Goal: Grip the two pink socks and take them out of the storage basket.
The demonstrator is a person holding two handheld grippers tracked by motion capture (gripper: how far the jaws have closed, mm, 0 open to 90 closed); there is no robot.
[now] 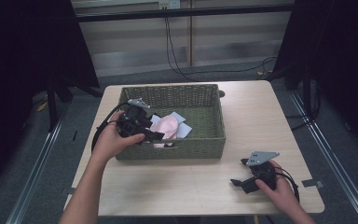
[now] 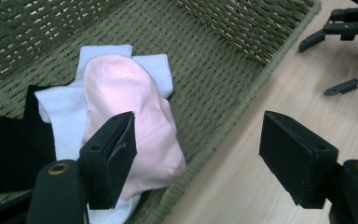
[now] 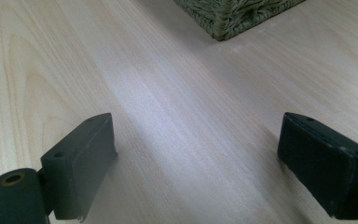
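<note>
Over the basket's [image 1: 205,140] front wall, left gripper [image 2: 198,149] spread wide above the pink sock [image 2: 130,121].
Best drop both jaws inside before pinching; right gripper [image 3: 196,154] rests spread on the table [image 3: 168,93].

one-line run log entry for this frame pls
left claw: open, over pink sock in basket | right claw: open, above table

Your basket [image 1: 200,140] is olive green, woven weave with pale flecks in the strands. Inside you've got a pale pink sock [image 2: 130,116] on top of white socks [image 2: 63,119], plus a black cloth [image 2: 9,149] beside them. Your left gripper [image 1: 156,136] is black; your right gripper [image 1: 237,182] is black with a grey plate on top. Tabletop [image 1: 256,121] is light wood, fine straight grain.
</note>
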